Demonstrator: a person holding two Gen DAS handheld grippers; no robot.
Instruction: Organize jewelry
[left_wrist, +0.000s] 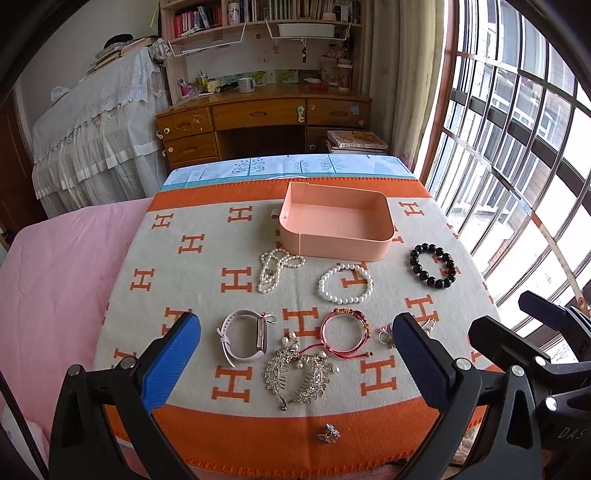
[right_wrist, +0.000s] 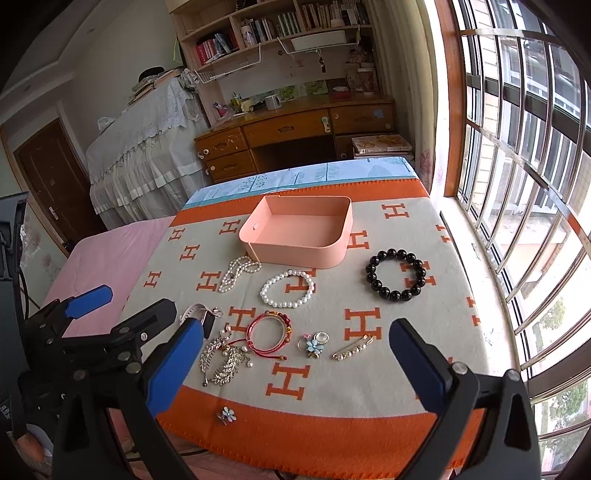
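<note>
An empty pink box (left_wrist: 334, 225) (right_wrist: 297, 230) sits at the far side of the orange-and-grey blanket (left_wrist: 177, 288). Before it lie a pearl necklace (left_wrist: 275, 267), a pearl bracelet (left_wrist: 345, 282), a black bead bracelet (left_wrist: 433, 266) (right_wrist: 396, 274), a pink watch (left_wrist: 245, 338), a red cord bracelet (left_wrist: 345, 328) (right_wrist: 269, 328), a silver hair comb (left_wrist: 299, 376) (right_wrist: 223, 363), a flower ring (right_wrist: 314, 343), a pearl pin (right_wrist: 352, 349) and a small flower earring (left_wrist: 328, 432) (right_wrist: 226, 414). My left gripper (left_wrist: 295, 363) and right gripper (right_wrist: 295, 363) are open and empty above the near edge.
A pink bedspread (left_wrist: 55, 288) lies to the left of the blanket. A barred window (right_wrist: 524, 177) runs along the right. A wooden desk (left_wrist: 262, 118) with shelves stands behind, and a cloth-covered piece of furniture (left_wrist: 92, 136) stands at back left.
</note>
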